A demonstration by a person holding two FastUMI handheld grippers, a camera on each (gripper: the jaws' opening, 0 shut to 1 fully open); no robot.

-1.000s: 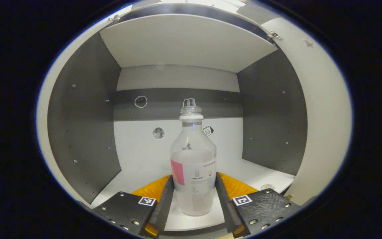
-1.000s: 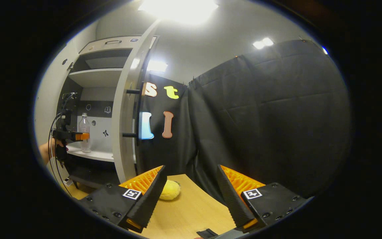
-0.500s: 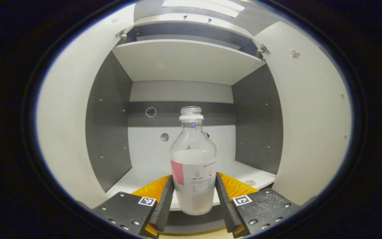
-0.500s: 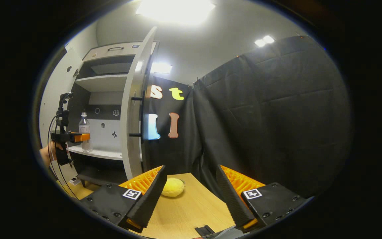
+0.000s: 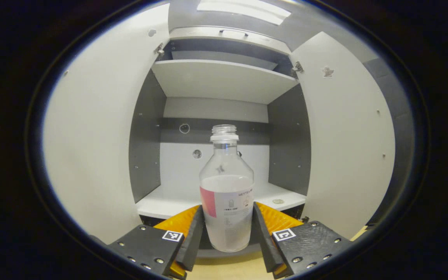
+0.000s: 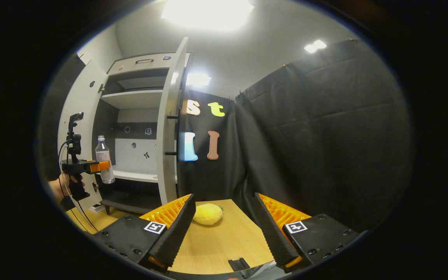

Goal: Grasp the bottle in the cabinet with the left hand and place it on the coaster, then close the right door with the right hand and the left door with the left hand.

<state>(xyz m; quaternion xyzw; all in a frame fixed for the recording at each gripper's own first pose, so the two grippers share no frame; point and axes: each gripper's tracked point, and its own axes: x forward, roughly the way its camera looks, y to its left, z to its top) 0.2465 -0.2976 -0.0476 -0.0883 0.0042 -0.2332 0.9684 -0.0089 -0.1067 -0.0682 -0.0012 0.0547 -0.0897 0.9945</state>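
A clear bottle (image 5: pixel 227 182) with a white neck ring, no cap and a pink-and-white label stands upright between my left gripper's (image 5: pixel 227 208) fingers, which press on both its sides. It hangs in front of the open cabinet, off the white shelf (image 5: pixel 169 202). The right gripper view shows the same bottle (image 6: pixel 105 161) held out by the left gripper (image 6: pixel 101 166) and a hand (image 6: pixel 58 186). Both cabinet doors, left (image 5: pixel 91 136) and right (image 5: pixel 344 136), stand open. My right gripper (image 6: pixel 223 198) is open over the wooden table (image 6: pixel 216 249), with a round yellow pad (image 6: pixel 207 214) lying beyond it.
The right door (image 6: pixel 169 128) shows edge-on with a black handle (image 6: pixel 175 132) facing the black cloth wall. A small black piece (image 6: pixel 238 263) lies on the table's near edge. An upper shelf (image 5: pixel 224 77) spans the cabinet.
My left gripper has drawn back out of the cabinet with the bottle, which has left the shelf. The right gripper has shifted slightly, still open.
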